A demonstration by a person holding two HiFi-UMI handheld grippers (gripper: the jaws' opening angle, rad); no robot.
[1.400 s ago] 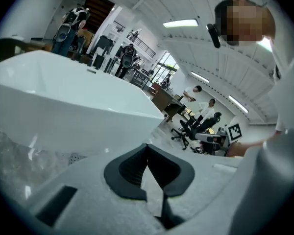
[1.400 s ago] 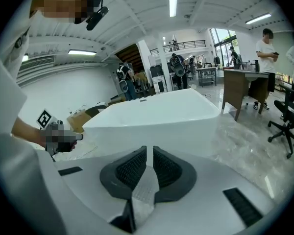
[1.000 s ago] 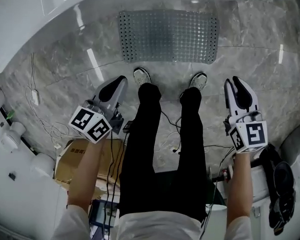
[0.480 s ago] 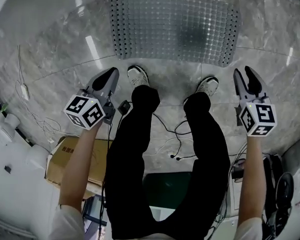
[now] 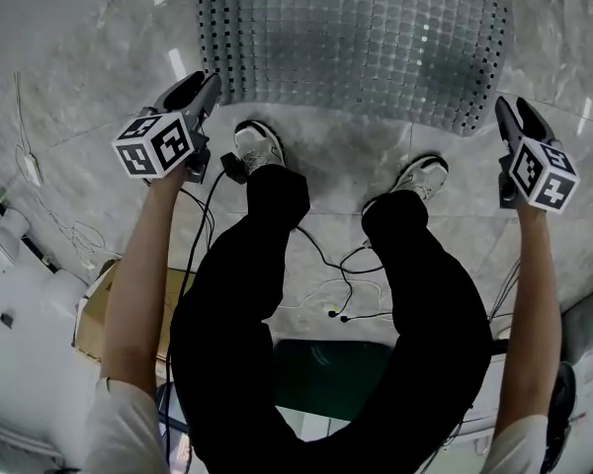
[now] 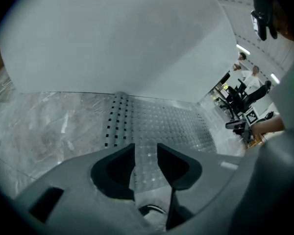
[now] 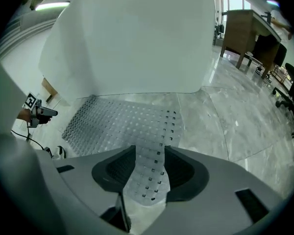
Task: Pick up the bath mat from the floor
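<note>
The bath mat point(image 5: 356, 38) is seen lying flat on the marble floor point(image 5: 79, 87), in front of the person's two shoes point(image 5: 257, 146) and against the foot of the white bathtub point(image 6: 117, 38). It is a grey mat with a grid of small bumps, and rows of small holes are seen along its short edges.

The left gripper point(image 5: 200, 85) is held low, with its tips just beside the near left corner of the mat. In the left gripper view its jaws are seen a little apart and they are opening. Only a narrow gap is left between them, and through this gap the mat surface is seen beyond. Nothing is pressed by the pads, so nothing is held.

The right gripper point(image 5: 514, 112) is held just beside the near right corner of the mat. In the right gripper view its jaws are also opening and are set somewhat wider. The perforated edge of the mat is seen between them, but it is not clamped by the pads. Whether the tips touch the mat cannot be told.

Thin cables point(image 5: 326, 275) are seen on the floor between the person's legs.
</note>
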